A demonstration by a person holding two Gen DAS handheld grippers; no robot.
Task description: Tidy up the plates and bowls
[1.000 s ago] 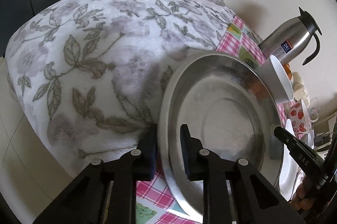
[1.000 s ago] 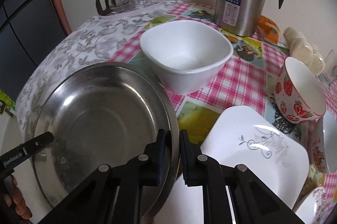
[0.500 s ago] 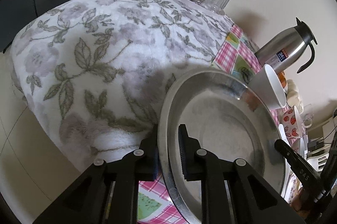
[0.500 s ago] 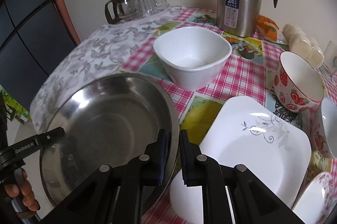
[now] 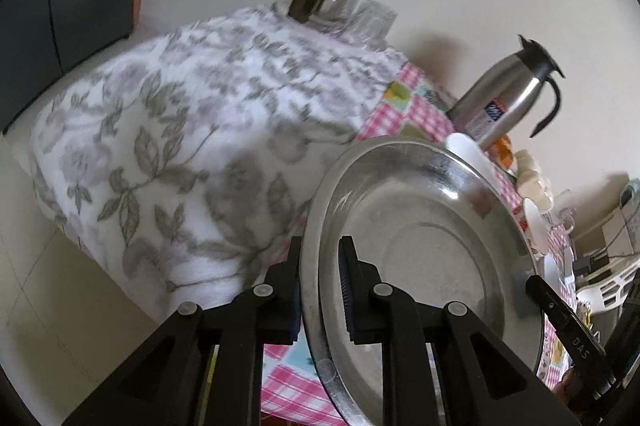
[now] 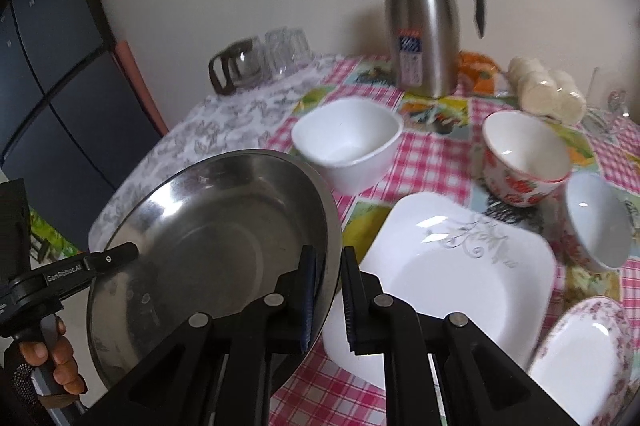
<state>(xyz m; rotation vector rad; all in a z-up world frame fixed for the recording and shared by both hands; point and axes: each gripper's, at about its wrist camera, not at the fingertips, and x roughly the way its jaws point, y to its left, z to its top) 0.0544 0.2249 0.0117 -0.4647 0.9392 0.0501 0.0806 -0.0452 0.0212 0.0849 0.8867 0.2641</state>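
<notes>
I see a table (image 6: 432, 162) with a pink checked cloth, and a flowery grey towel (image 5: 168, 146) covers one end of it. The biggest dish is a round steel pan (image 6: 208, 250). It is tilted and held up off the table, over the towel end. My left gripper (image 5: 320, 290) pinches its rim on one side, with one pad inside the pan and one outside. My right gripper (image 6: 329, 300) pinches the rim on the other side the same way. Both sets of jaws are clamped tight on the pan.

Next to the pan, a square white plate (image 6: 452, 274) lies flat on the cloth. A tall steel jug (image 6: 424, 22) stands at the back by the wall. A square white bowl (image 6: 348, 142) sits in front of the jug. A strawberry bowl (image 6: 520, 162) is tipped on its side near it. A small white bowl (image 6: 596, 222) leans beside that one. A flowery pink dish (image 6: 584, 358) sits at the near edge. A glass pot (image 6: 240, 66) rests on the towel at the back.
</notes>
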